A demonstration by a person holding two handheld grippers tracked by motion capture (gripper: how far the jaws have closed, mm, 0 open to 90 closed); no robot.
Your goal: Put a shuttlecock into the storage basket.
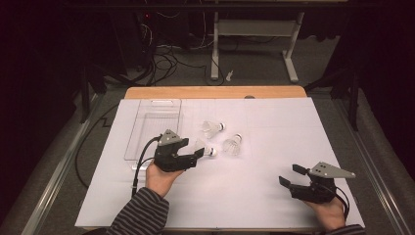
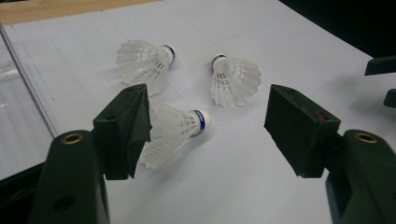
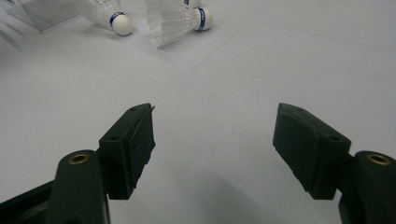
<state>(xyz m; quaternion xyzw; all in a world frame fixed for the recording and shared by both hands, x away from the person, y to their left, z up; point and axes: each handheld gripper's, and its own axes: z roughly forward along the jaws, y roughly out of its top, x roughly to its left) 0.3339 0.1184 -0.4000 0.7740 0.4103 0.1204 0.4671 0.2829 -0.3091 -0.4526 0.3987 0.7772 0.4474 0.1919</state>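
Wide-open jaws of my left gripper (image 2: 205, 128) straddle the nearest shuttlecock (image 2: 175, 128), lying on the tabletop (image 1: 254, 196) with its cork pointing right, feathers against the left jaw. My right gripper (image 1: 293, 177), also open, idles well apart.

Both the left gripper (image 1: 198, 152) and the right gripper (image 1: 288, 175) are black, each topped with a grey three-cornered plate and trailing a black cable. Brass-coloured eyelets sit at the jaw bases. The person's sleeve (image 1: 139, 215) looks dark with thin pale stripes.
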